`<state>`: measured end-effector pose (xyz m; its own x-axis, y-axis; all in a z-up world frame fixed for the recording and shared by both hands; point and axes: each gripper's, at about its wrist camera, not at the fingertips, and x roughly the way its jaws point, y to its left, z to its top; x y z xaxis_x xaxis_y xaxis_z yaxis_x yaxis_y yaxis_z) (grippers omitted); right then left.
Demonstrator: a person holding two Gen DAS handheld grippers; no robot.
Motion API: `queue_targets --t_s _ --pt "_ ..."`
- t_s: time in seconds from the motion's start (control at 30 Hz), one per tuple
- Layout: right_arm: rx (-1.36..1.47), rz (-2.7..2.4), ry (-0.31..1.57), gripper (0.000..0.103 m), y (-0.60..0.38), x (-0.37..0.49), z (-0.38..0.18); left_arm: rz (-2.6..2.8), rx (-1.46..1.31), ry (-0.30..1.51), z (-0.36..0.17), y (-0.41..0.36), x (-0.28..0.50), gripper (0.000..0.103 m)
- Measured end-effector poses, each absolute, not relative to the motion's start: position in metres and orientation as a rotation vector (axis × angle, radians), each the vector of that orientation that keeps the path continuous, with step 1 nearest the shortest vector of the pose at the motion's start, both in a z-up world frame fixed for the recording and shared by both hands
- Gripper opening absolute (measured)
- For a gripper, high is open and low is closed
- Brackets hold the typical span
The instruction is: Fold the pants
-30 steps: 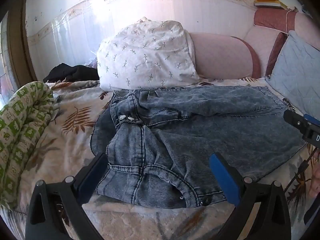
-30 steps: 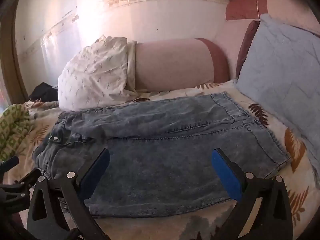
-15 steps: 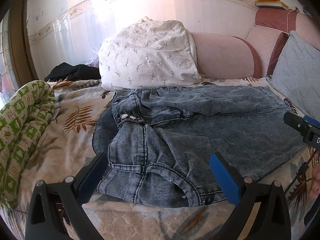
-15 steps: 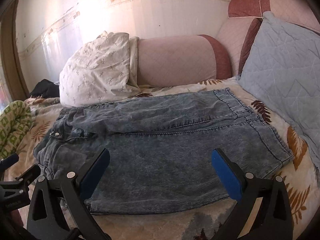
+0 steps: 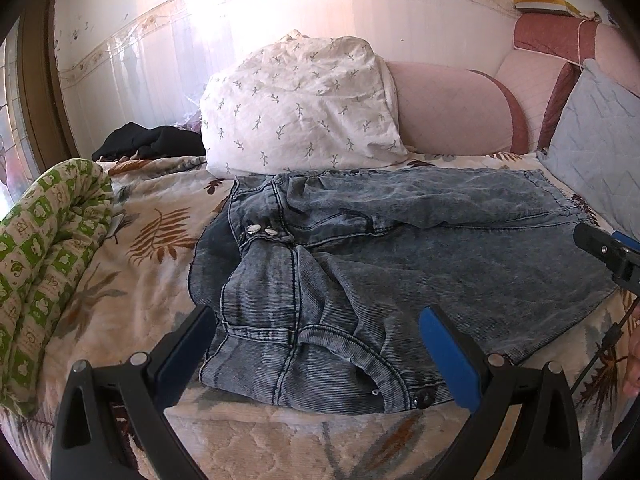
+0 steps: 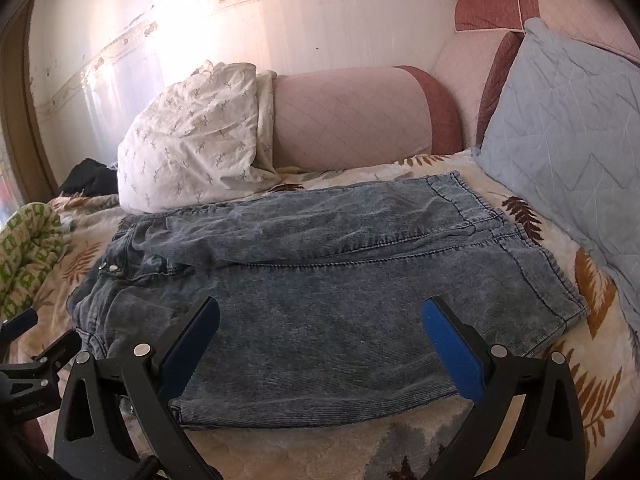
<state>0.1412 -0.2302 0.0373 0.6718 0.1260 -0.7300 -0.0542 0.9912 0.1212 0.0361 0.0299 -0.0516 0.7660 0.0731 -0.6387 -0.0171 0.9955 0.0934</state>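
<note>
Blue acid-wash denim pants [image 5: 400, 264] lie folded on the leaf-print bedspread [image 5: 152, 236], waistband and metal buttons [image 5: 260, 231] to the left, leg hems to the right [image 6: 532, 264]. My left gripper [image 5: 316, 350] is open and empty, held just in front of the rumpled waist end. My right gripper [image 6: 320, 344] is open and empty, held over the near edge of the pants [image 6: 320, 300]. Part of the right gripper shows at the right edge of the left wrist view [image 5: 608, 248].
A white leaf-print pillow [image 5: 300, 108] and a pink bolster [image 5: 452, 108] lie behind the pants. A light blue quilted cushion [image 6: 568, 140] leans at the right. A green patterned rolled blanket [image 5: 44, 256] lies at the left. Dark clothing [image 5: 148, 144] sits at the back left.
Both grippers have drawn back and risen slightly from the pants, so the views show a little more of the bed. The pants have not moved.
</note>
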Motion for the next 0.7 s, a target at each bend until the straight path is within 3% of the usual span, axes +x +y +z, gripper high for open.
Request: queue_targets --t_s 0.37,0.7 --pt "0.091 0.093 0.833 0.102 -0.243 0.145 0.042 0.071 0.081 0.722 -0.063 0.044 0.044 0.103" --pt "0.189 0.022 0.832 0.102 -0.313 0.166 0.059 0.150 0.067 0.723 -0.064 0.077 0.070 0.103"
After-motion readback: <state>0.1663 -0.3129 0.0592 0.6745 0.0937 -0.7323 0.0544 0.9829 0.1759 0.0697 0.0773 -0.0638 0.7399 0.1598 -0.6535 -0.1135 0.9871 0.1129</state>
